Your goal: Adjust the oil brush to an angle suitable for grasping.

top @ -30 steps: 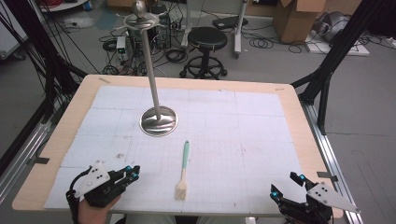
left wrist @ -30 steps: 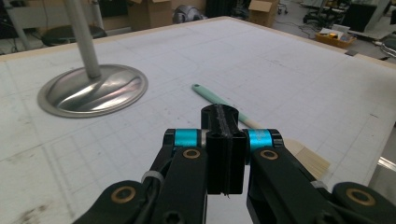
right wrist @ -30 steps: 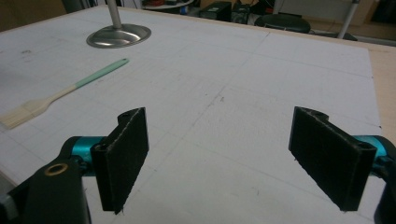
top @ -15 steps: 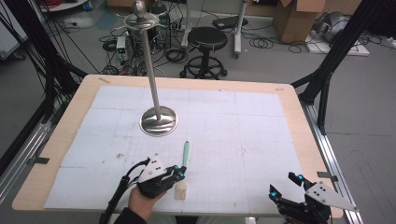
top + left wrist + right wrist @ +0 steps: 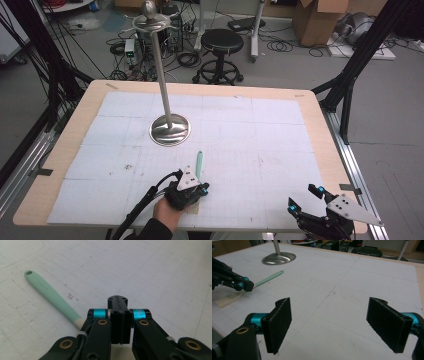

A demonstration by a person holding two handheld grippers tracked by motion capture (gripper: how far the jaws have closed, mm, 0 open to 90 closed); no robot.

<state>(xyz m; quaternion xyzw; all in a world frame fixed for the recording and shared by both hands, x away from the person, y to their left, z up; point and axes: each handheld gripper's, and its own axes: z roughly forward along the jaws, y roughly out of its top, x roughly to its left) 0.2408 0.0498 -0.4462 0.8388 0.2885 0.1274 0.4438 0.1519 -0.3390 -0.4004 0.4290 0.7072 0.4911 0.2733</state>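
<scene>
Since a second ago, left gripper [image 5: 202, 189] has slid right onto one mint-handled brush [image 5: 50, 293], jaws pressed together just above it, gripping nothing. Right gripper [image 5: 332, 325], well apart, stays spread. One metal stand [image 5: 170, 129] beyond.

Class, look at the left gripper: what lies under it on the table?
Under the left gripper lies a green-handled spatula; its handle sticks out beyond the shut jaws. The pale blade is mostly covered in the high view, so its state there cannot be seen.

Metal stand [image 5: 170, 129]; stool [image 5: 221, 42] behind table.
</scene>
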